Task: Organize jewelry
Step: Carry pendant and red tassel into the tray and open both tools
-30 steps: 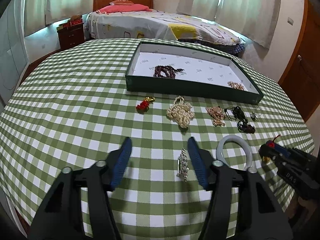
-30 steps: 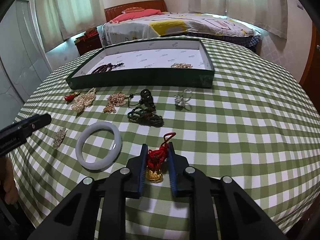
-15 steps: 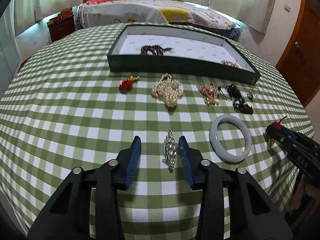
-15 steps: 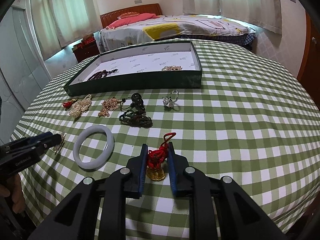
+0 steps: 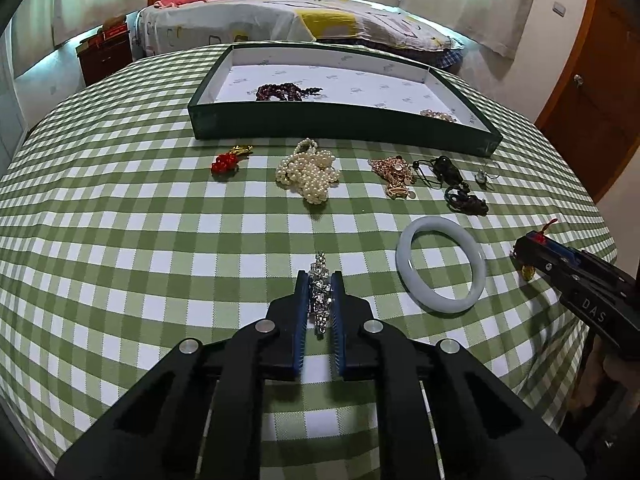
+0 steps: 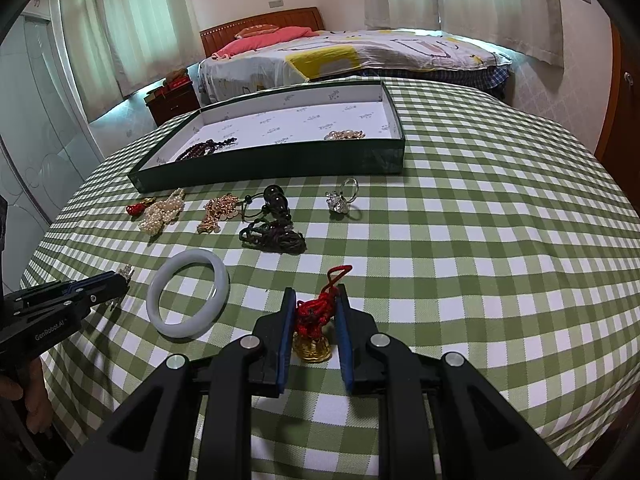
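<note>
Checked tablecloth (image 5: 120,240): tray (image 5: 344,126) holds beads (image 5: 286,92); left tongs (image 5: 320,280) pinching brooch (image 5: 321,292), right tongs (image 6: 314,300) pinching charm (image 6: 314,324).

Daylight comes through the curtains (image 6: 132,20) at the far wall, soft and even, a bit dim on my feeds. Short soft shadows under the bangle (image 6: 188,294). Strong fisheye bending curves the table (image 5: 100,240) edges; black vignette in the corners. Center sharp, edges slightly smeared. No glare I can see.
</note>
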{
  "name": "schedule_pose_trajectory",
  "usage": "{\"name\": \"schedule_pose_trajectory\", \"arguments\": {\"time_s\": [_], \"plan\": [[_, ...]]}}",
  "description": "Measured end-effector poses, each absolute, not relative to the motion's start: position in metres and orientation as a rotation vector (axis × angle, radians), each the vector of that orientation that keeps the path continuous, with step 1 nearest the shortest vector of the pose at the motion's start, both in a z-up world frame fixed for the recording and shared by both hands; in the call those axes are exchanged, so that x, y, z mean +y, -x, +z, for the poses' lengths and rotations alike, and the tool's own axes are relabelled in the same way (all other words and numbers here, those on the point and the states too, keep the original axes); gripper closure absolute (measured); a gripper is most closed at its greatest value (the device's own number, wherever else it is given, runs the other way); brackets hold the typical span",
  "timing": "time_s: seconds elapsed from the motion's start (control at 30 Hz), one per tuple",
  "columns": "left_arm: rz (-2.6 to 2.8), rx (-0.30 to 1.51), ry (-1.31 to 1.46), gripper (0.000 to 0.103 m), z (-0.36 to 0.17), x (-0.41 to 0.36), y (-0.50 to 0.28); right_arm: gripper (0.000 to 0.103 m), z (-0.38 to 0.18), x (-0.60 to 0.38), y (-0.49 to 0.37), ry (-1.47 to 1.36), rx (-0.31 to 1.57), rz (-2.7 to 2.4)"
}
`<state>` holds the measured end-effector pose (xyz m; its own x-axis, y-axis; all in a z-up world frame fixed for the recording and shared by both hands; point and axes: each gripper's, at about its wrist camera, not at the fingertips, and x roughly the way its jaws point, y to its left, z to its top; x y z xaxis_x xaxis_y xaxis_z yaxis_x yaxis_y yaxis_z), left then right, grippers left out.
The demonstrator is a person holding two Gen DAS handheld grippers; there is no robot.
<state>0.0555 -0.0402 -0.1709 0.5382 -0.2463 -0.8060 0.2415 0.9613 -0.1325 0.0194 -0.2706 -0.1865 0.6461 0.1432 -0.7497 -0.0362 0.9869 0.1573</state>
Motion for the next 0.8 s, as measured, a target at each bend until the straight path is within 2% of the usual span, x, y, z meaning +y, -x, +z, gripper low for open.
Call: {"name": "schedule_pose_trajectory", "arguments": {"time_s": [0.47,0.8], "plan": [[-0.288,0.852,-0.028,0.092,-0.145,-0.043,-0.053,0.083,-0.169,-0.264,-0.017,-0.115,0.816,0.118],[-0.308,0.788,-0.008,0.092,-0.123,-0.049,-0.08,0.083,-0.141,-0.257,-0.043,-0.104,0.759,0.136]]}}
